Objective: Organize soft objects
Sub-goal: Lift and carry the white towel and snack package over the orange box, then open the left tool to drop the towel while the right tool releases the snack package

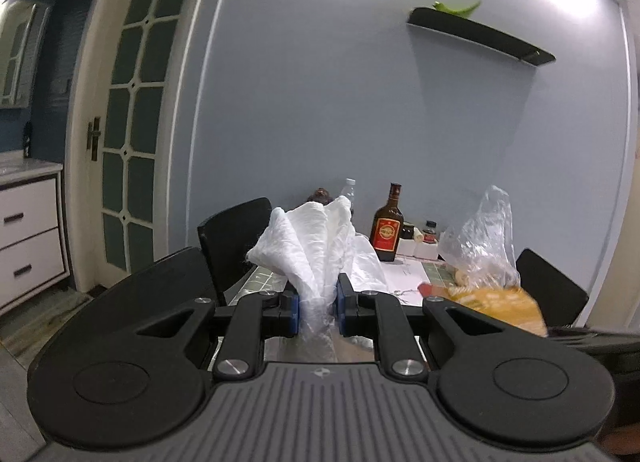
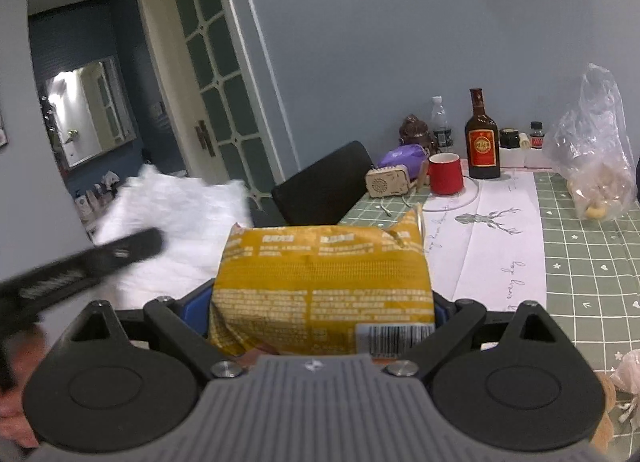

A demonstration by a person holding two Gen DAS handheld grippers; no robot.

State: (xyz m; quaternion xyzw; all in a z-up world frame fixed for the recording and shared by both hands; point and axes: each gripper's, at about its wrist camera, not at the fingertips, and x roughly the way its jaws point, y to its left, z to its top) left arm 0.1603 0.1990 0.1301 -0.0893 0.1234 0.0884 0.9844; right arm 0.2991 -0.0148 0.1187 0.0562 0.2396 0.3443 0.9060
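My left gripper (image 1: 317,306) is shut on a white plastic bag (image 1: 312,246), which stands bunched up between the blue pads. In the right wrist view the same white bag (image 2: 176,218) shows blurred at the left, with the left gripper's dark finger across it. My right gripper (image 2: 320,310) is shut on a yellow snack packet (image 2: 324,286) with a barcode, held above the near edge of the table. That yellow packet (image 1: 500,304) also appears blurred at the lower right of the left wrist view.
On the green checked tablecloth (image 2: 580,262) stand a brown bottle (image 2: 483,138), a red mug (image 2: 445,174), a small beige box (image 2: 388,181), a purple bag (image 2: 402,156) and a clear plastic bag of food (image 2: 598,154). Black chairs (image 2: 324,186) flank the table.
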